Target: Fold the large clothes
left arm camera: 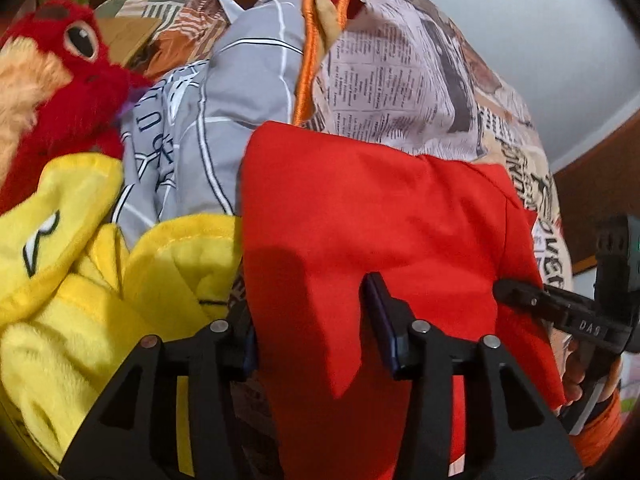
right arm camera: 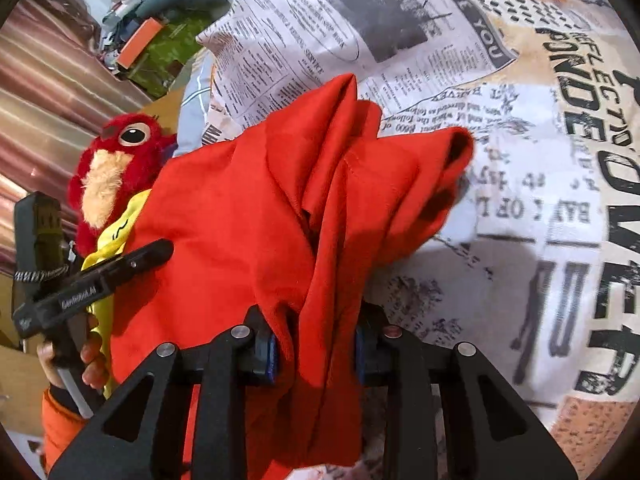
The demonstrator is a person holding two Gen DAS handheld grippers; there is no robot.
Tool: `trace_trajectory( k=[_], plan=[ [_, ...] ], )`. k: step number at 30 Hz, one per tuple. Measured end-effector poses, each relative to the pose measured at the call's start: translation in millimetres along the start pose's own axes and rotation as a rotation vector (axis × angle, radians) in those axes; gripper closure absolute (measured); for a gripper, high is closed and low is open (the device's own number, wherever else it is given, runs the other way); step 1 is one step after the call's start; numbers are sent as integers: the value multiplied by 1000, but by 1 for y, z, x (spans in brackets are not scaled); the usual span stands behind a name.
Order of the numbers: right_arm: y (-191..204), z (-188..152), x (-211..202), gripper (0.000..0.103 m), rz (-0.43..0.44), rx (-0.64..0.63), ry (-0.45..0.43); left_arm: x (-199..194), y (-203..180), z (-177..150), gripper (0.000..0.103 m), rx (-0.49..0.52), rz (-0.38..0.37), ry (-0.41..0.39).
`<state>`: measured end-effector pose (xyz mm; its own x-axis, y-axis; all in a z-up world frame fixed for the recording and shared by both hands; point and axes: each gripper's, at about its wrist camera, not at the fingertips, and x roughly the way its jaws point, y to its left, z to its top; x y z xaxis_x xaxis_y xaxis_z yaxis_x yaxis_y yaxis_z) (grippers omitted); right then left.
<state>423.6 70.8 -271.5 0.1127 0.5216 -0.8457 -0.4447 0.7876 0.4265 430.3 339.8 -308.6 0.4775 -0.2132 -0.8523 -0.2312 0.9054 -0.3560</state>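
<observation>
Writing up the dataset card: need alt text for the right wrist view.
A right claw grips a bunched red garment over a newspaper-print bedsheet. At left, the left claw, held in a hand, reaches onto the same garment, with a red plush toy behind.

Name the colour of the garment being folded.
Plain red-orange garment, no print; the right wrist view shows it best.
</observation>
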Motion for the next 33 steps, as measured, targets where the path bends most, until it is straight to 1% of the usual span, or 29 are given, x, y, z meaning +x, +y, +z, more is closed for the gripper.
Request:
trace_trajectory(
  k=[2,4,6,8,10,12,13,14,15,16,17,18,21,22,23,24,26,29,33],
  plan=[
    [8,-6,-10,78,-51,-51,-18,-7,-2,-3,57,17,36,-16],
    [18,-10,-22,78,-134,-111,-59,-17,-9,-9,57,54,99,-47],
    [25,-13,-37,78,-182,-140,-105,-29,-19,-18,57,96,150,-73],
    [27,-9,-42,78,-179,-135,-125,-36,-32,-28,56,148,184,-71],
    [30,-11,-49,72,-134,-108,-123,-39,-44,-39,55,206,214,-74],
    [31,-13,-49,55,-99,-70,-111,-43,-56,-52,51,251,214,-70],
    [32,-15,-49,52,-77,-50,-108,-44,-61,-56,50,259,209,-72],
    [32,-18,-47,49,-62,-38,-103,-45,-66,-62,47,262,202,-71],
    [32,-22,-44,48,-59,-34,-92,-44,-69,-69,39,257,196,-64],
    [35,-25,-41,48,-64,-36,-77,-43,-71,-72,36,253,198,-62],
    [36,-28,-34,48,-77,-44,-48,-43,-73,-77,35,254,211,-69],
    [36,-31,-27,48,-99,-53,-24,-41,-75,-83,35,270,240,-79],
    [27,-42,-11,48,-174,-82,26,-33,-81,-96,32,341,329,-77],
    [21,-47,-8,48,-198,-91,35,-32,-82,-100,30,349,340,-78],
    [16,-51,-8,48,-209,-92,37,-30,-80,-105,26,352,349,-78],
    [9,-55,-9,48,-192,-90,37,-29,-79,-108,22,350,350,-81],
    [3,-60,-15,48,-154,-104,26,-25,-75,-115,21,359,369,-77],
    [8,-62,-24,48,-189,-129,21,-27,-75,-118,21,353,381,-60],
    [23,-70,-45,48,-240,-155,-17,-43,-75,-121,21,297,346,-35]
  ],
)
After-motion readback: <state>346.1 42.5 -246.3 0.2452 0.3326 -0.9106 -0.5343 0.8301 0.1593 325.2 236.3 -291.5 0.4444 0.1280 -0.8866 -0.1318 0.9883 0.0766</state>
